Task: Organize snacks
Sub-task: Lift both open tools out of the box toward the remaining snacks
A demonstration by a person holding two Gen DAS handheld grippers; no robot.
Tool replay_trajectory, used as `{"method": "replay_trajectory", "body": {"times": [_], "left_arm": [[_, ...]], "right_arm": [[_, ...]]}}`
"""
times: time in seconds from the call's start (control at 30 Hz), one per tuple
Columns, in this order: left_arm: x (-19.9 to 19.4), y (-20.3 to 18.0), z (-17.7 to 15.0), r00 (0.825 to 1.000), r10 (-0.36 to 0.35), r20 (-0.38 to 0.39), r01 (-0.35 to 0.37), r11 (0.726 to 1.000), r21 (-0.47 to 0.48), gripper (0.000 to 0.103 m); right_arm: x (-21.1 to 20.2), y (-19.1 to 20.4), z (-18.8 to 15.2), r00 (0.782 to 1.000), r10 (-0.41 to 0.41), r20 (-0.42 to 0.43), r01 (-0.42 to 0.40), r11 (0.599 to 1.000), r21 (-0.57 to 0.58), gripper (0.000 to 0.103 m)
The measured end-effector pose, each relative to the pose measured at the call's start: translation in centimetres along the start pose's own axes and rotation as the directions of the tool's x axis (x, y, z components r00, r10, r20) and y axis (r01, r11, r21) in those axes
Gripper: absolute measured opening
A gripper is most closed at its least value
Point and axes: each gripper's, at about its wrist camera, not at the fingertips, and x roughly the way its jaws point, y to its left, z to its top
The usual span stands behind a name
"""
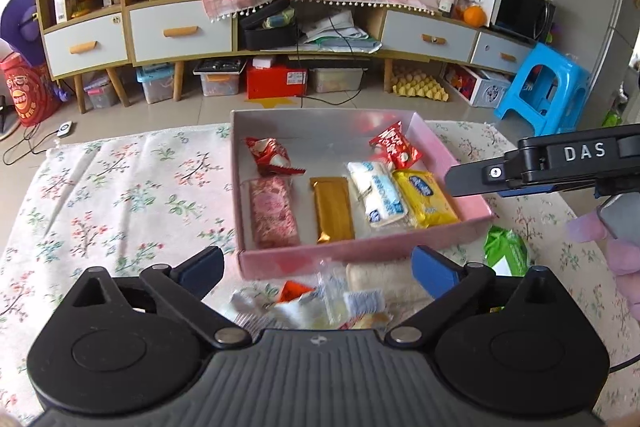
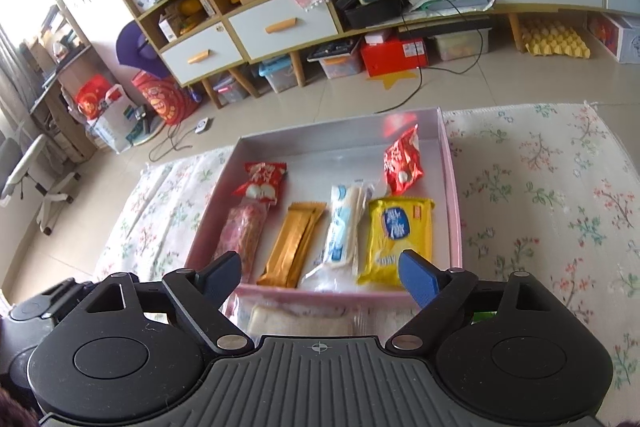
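Both grippers, left (image 1: pixel 318 269) and right (image 2: pixel 320 273), gape empty; six snack packets lie in the pink box (image 1: pixel 360 259).

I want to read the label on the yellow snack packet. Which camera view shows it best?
The right wrist view: the yellow snack packet lies close and nearly face-on, blue label visible, one gripper finger covering its lower corner. The left wrist view shows it smaller and angled, at the pink box's right side.

hand-held gripper (image 1: pixel 318 271) | black body | blue pads | "DAS" lettering
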Motion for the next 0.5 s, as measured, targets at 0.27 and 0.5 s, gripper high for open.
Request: {"method": "replay_trajectory", "body": {"times": [0.27, 0.5], "left_arm": [[-2.1, 1.7, -1.5, 1.0, 0.025, 0.002, -0.025, 0.999, -0.036, 0.102], [-2.9, 3.3, -3.3, 0.998, 0.063, -0.012, -0.063, 0.997, -0.04, 0.102]], "right_arm": [[-1.9, 0.3, -1.9, 0.999, -0.051, -0.017, 0.051, 0.999, 0.006, 0.089], [-2.8, 0.1, -4.0, 0.994, -0.103, -0.04, 0.103, 0.995, -0.001, 0.089]]}}
